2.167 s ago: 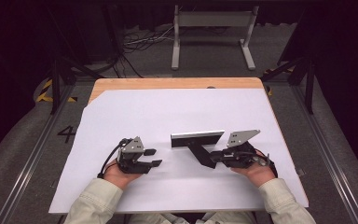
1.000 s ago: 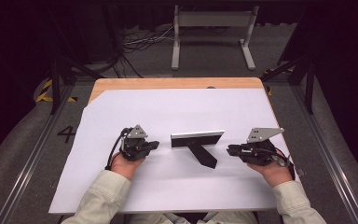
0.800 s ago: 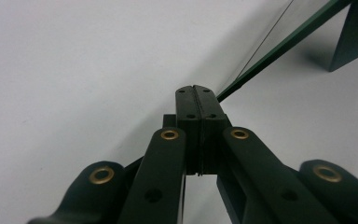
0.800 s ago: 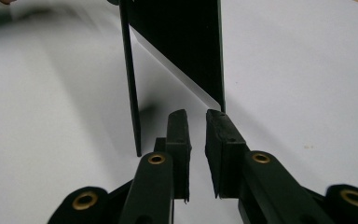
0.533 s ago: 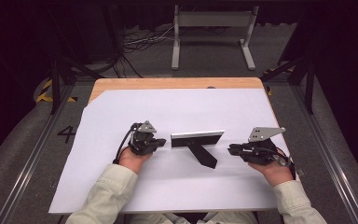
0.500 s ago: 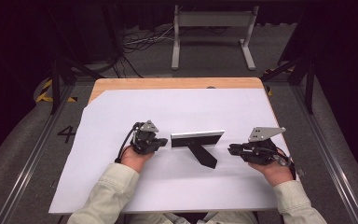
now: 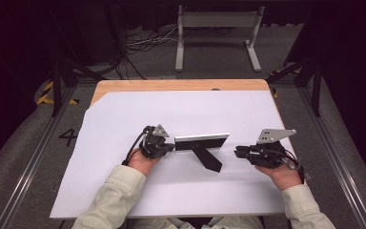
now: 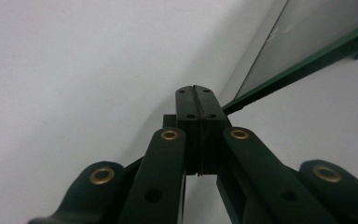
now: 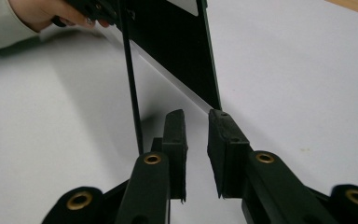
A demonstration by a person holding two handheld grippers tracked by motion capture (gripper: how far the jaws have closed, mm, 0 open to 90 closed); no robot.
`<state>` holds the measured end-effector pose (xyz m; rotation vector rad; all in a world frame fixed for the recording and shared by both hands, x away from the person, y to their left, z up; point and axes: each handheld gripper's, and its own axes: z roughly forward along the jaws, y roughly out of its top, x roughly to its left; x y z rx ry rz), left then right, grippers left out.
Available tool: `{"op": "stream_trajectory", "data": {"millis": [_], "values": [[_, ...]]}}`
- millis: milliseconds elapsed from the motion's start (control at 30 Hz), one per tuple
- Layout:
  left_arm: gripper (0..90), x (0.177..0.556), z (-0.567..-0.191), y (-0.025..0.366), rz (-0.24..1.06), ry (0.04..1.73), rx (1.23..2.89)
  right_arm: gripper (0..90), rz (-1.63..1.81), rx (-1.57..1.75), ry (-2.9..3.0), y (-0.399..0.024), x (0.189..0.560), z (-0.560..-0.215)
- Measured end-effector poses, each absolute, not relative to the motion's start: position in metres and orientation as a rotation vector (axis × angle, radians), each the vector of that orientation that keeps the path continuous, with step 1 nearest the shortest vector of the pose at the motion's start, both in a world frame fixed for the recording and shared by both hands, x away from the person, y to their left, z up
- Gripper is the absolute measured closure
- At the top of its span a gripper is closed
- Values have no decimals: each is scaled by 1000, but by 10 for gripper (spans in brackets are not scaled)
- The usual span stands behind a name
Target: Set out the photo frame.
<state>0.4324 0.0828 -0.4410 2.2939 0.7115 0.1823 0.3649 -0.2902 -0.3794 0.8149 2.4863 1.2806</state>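
The left gripper (image 7: 167, 147) sits with its jaws pressed fully together and nothing between them, its tip at, or just short of, the left end of the thin upright black-backed panel with a pale reflective face and a fold-out rear strut (image 7: 202, 142); contact cannot be confirmed from the high view. In the left gripper view the closed pads (image 8: 199, 105) lie just beside the panel's (image 8: 307, 44) green-edged lower corner. The step in hand appears to be steadying or nudging the panel from that end. Do it well by keeping the closed tip low against the panel's edge and pushing along its length, not across its face, since a sideways load is likely to tip it off its strut. The right gripper (image 7: 238, 151) lies well apart to the right, jaws partly spread and empty; they have just been opening. In the right gripper view its pads (image 9: 227, 140) point at the panel's near end (image 9: 177, 42), with the strut's thin edge to their left. Bring this gripper in only when the left end is held firm. The panel stands near the middle of the white sheet covering the wooden table (image 7: 124, 200), long axis running left to right, strut (image 7: 208, 159) angled toward the person.
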Motion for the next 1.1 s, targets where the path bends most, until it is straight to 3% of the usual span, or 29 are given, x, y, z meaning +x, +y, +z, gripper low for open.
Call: {"op": "stream_trajectory", "data": {"millis": [300, 600, 1100], "values": [[900, 430, -446, 78, 226, 619, 2317, 764, 1326, 837, 2483, -293, 366, -379], [900, 431, -448, 81, 195, 589, 2295, 761, 1330, 835, 2483, -292, 366, -379], [900, 422, -440, 74, 127, 458, 2410, 755, 1354, 829, 2461, -296, 363, -372]]}}
